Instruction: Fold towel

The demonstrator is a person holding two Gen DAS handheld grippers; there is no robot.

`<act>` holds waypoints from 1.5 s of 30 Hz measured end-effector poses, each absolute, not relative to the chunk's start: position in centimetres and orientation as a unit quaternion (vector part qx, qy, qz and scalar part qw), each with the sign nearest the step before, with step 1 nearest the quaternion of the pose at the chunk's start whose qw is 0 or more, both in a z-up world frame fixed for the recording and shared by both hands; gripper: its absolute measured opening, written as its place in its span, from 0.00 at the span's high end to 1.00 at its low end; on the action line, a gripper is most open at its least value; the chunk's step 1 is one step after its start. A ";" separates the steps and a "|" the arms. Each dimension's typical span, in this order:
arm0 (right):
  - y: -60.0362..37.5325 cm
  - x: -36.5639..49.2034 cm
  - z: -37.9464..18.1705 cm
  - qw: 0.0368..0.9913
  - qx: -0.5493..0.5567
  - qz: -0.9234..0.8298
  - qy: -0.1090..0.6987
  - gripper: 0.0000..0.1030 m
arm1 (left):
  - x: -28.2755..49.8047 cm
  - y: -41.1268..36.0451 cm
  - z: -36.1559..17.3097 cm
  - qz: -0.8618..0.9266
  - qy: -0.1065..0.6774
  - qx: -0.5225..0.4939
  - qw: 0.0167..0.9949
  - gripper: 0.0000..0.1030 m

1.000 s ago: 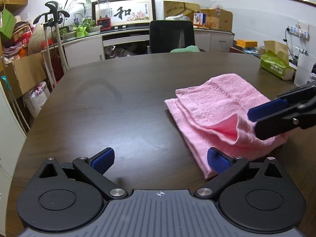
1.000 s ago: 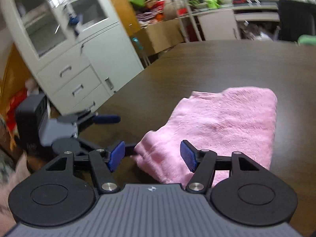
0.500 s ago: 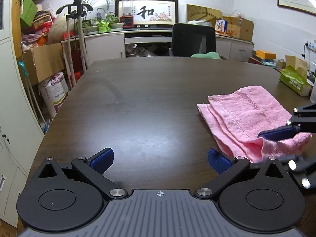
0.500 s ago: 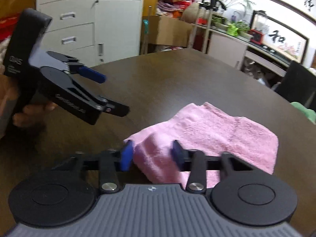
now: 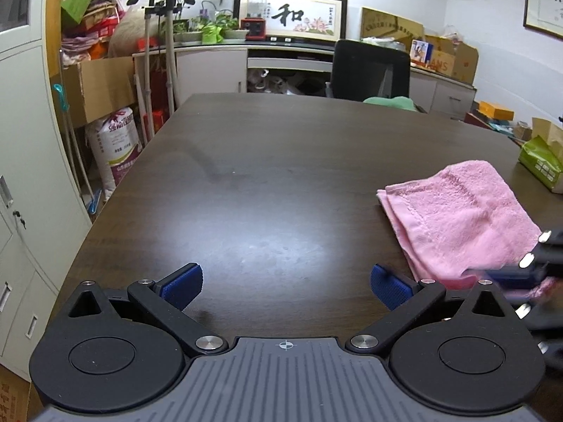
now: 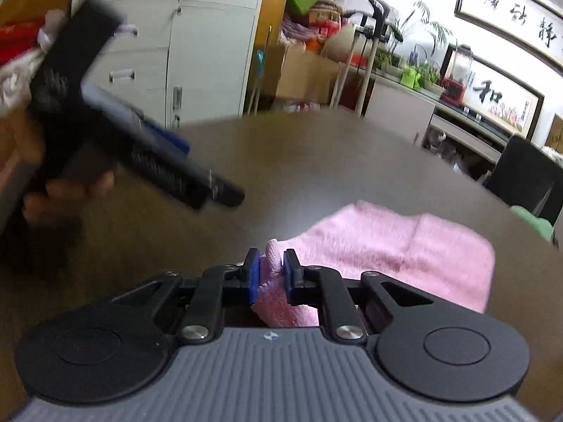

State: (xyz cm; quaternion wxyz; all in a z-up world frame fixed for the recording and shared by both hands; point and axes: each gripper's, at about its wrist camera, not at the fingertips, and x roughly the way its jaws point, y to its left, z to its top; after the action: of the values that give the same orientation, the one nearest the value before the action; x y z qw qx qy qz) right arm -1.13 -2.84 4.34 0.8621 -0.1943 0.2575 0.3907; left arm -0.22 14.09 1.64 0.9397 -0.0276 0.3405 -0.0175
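A pink towel (image 5: 457, 218), folded, lies on the dark wooden table (image 5: 267, 183) at the right of the left wrist view. My left gripper (image 5: 285, 286) is open and empty over bare table, left of the towel. My right gripper (image 6: 271, 274) is shut on the towel's near corner (image 6: 272, 251); the rest of the towel (image 6: 394, 246) spreads away to the right. The right gripper also shows blurred at the right edge of the left wrist view (image 5: 527, 274). The left gripper shows blurred in the right wrist view (image 6: 140, 154), raised at the left.
A green tissue box (image 5: 540, 165) sits at the table's right edge. A black office chair (image 5: 369, 70) stands at the far side. Grey cabinets (image 6: 169, 52), cardboard boxes and a sack (image 5: 114, 144) crowd the left of the room.
My right gripper has closed on the towel's near corner. My left gripper has pulled back to the left, away from the towel, and stayed open.
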 end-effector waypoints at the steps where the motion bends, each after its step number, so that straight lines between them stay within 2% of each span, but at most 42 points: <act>1: -2.9 -1.0 4.3 0.862 -0.187 0.392 0.261 0.81 | -0.2 14.1 1.6 -0.018 0.341 -0.027 0.939 0.00; 3: -3.2 -0.6 4.5 0.864 -0.168 0.393 0.267 0.78 | -0.2 14.0 1.6 -0.018 0.342 -0.024 0.939 0.00; 4: -3.4 -0.4 4.7 0.862 -0.159 0.396 0.272 0.68 | -0.2 14.0 1.6 -0.018 0.343 -0.023 0.939 0.00; 6: -4.0 -0.3 5.4 0.855 -0.131 0.414 0.285 0.34 | -0.2 14.0 1.5 -0.017 0.344 -0.023 0.939 0.00; 7: -4.4 -0.5 5.8 0.853 -0.117 0.422 0.282 0.30 | -0.2 14.0 1.6 -0.016 0.343 -0.024 0.939 0.00; 15: -14.3 0.0 11.3 0.882 0.104 0.406 0.218 0.28 | -0.9 13.5 3.0 -0.025 0.280 -0.039 0.959 0.00; 17: -17.1 2.4 11.3 0.880 0.179 0.373 0.233 0.28 | -0.6 12.5 3.7 -0.049 0.279 -0.052 0.958 0.00; 20: -18.7 5.8 9.8 0.864 0.231 0.359 0.269 0.28 | -0.3 9.3 4.8 -0.102 0.269 -0.035 0.957 0.00; 24: -18.9 10.4 6.0 0.808 0.304 0.366 0.347 0.27 | 0.7 4.5 3.5 -0.137 0.289 0.028 0.947 0.00; 28: -17.7 11.9 3.8 0.816 0.288 0.339 0.370 0.29 | 1.7 3.4 1.3 -0.109 0.321 0.073 0.938 0.00; 29: -17.4 12.2 3.3 0.832 0.264 0.312 0.375 0.32 | 1.8 3.6 1.0 -0.108 0.324 0.070 0.937 0.00; 30: -17.2 12.2 2.9 0.846 0.241 0.285 0.380 0.45 | 1.9 3.9 0.7 -0.110 0.326 0.062 0.937 0.00; 31: -17.2 12.1 2.5 0.854 0.229 0.266 0.383 0.46 | 2.0 4.3 0.7 -0.111 0.330 0.051 0.936 0.00; 34: -17.8 11.6 2.2 0.855 0.231 0.266 0.380 0.44 | 2.0 5.1 0.6 -0.106 0.334 0.035 0.936 0.00; 36: -18.0 11.1 3.0 0.858 0.233 0.276 0.365 0.36 | 1.8 5.1 0.7 -0.104 0.330 0.038 0.938 0.00; 43: -17.4 8.6 3.4 0.851 0.229 0.313 0.355 0.33 | 1.2 5.0 0.7 -0.096 0.328 0.032 0.939 0.00; 45: -18.0 7.6 4.5 0.843 0.237 0.326 0.356 0.27 | 1.4 5.1 0.8 -0.096 0.333 0.025 0.938 0.00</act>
State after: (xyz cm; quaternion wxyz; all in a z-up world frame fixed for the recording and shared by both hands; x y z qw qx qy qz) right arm 7.61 -17.97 4.51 0.8428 0.2373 0.3561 0.3264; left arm 1.44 5.05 0.81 0.9377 0.0245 0.3330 -0.0964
